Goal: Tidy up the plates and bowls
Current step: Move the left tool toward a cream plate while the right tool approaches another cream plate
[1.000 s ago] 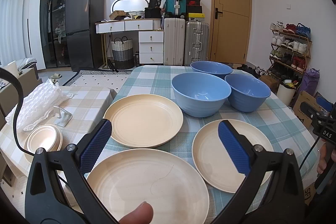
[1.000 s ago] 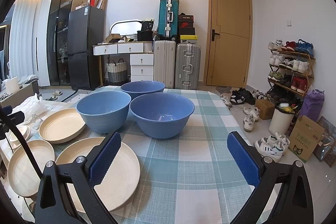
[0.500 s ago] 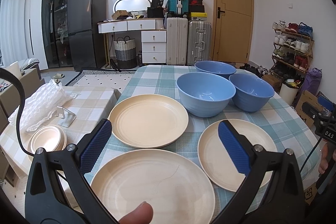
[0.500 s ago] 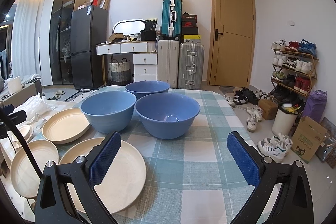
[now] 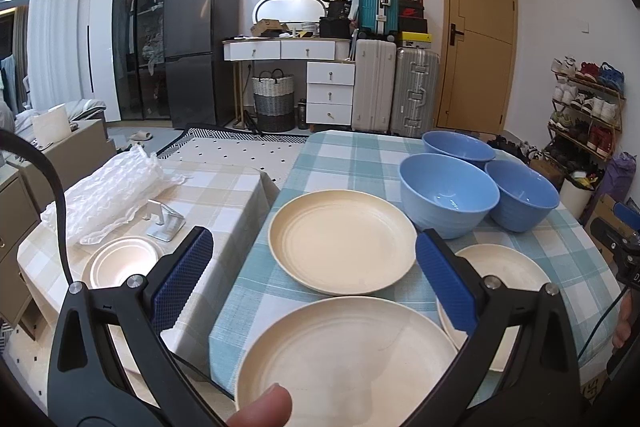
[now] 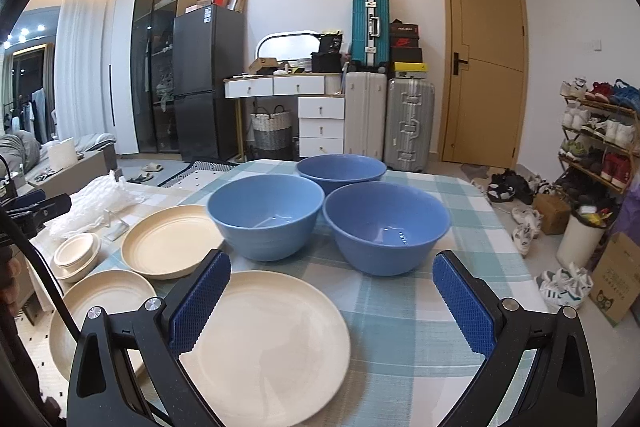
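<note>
Plates [image 5: 342, 247] lie beneath the spread left claw [image 5: 314, 277].

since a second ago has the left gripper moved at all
Yes. In the left wrist view the plates and blue bowls have slid rightward in frame, so the open left gripper has shifted or swung left relative to the table.

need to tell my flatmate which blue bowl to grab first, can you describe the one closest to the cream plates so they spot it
Start at the table with the teal checked cloth, where three blue bowls cluster at the far end. Take the leftmost blue bowl, right beside the far cream plate. Unlike the other two bowls, it stands next to that plate, with the rear bowl behind it and another to its right.
</note>
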`<move>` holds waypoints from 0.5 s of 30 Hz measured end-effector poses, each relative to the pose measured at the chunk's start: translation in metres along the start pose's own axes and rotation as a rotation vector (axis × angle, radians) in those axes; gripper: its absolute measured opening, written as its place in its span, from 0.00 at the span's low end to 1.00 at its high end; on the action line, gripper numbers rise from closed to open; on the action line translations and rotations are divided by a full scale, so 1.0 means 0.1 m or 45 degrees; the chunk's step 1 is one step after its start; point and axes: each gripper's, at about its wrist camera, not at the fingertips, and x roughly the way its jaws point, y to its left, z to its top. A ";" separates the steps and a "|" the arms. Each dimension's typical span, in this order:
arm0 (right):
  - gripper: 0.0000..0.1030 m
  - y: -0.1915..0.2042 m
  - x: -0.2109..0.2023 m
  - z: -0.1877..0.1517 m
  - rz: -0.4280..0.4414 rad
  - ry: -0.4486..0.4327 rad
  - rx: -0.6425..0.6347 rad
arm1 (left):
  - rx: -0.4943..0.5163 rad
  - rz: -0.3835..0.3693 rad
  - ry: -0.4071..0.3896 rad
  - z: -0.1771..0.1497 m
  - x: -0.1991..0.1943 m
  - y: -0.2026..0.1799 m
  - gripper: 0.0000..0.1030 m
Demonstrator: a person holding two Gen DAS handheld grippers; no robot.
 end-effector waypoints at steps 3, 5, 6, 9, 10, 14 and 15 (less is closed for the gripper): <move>1.00 0.08 0.06 0.04 0.017 0.008 -0.026 | -0.011 0.020 0.009 0.01 0.01 0.14 0.98; 1.00 0.14 0.10 0.06 0.041 0.015 -0.034 | -0.020 0.033 0.020 0.03 0.03 0.20 0.98; 1.00 0.18 0.11 0.07 0.055 0.020 -0.036 | -0.025 0.037 0.024 0.04 0.05 0.22 0.98; 1.00 0.28 0.17 0.11 0.092 0.033 -0.051 | -0.034 0.051 0.033 0.04 0.09 0.27 0.98; 1.00 0.33 0.19 0.12 0.108 0.037 -0.057 | -0.036 0.053 0.037 0.04 0.11 0.28 0.98; 1.00 0.50 0.29 0.17 0.175 0.071 -0.060 | -0.045 0.043 0.063 0.07 0.20 0.38 0.98; 1.00 0.55 0.31 0.19 0.192 0.081 -0.062 | -0.043 0.050 0.071 0.07 0.23 0.40 0.98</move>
